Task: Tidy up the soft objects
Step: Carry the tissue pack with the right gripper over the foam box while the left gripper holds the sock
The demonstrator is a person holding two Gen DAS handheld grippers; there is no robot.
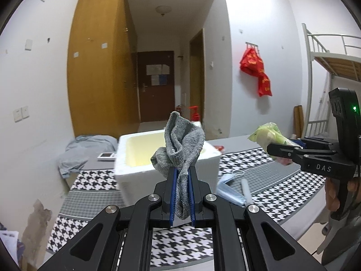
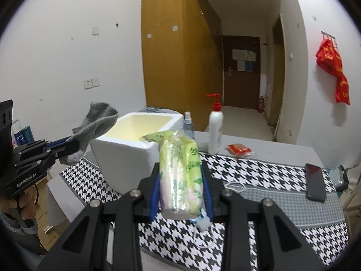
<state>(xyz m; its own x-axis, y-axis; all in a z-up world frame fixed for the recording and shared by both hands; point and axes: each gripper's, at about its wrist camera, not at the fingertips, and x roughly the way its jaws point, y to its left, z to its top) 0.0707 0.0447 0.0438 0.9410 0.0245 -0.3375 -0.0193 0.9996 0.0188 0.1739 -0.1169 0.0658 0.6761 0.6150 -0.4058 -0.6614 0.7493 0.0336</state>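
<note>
Soft objects are carried above the table toward the foam box [image 1: 168, 155]: a grey sock [image 1: 180, 149] clamped in the left gripper [image 1: 181, 189], a tissue pack [image 2: 180, 176] in the right gripper [image 2: 182, 192], release over the opening being judged next.

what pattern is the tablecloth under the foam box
Black-and-white houndstooth tablecloth, clearest in the right wrist view.

Both wrist views face the foam box [image 1: 135, 158] closely.
</note>
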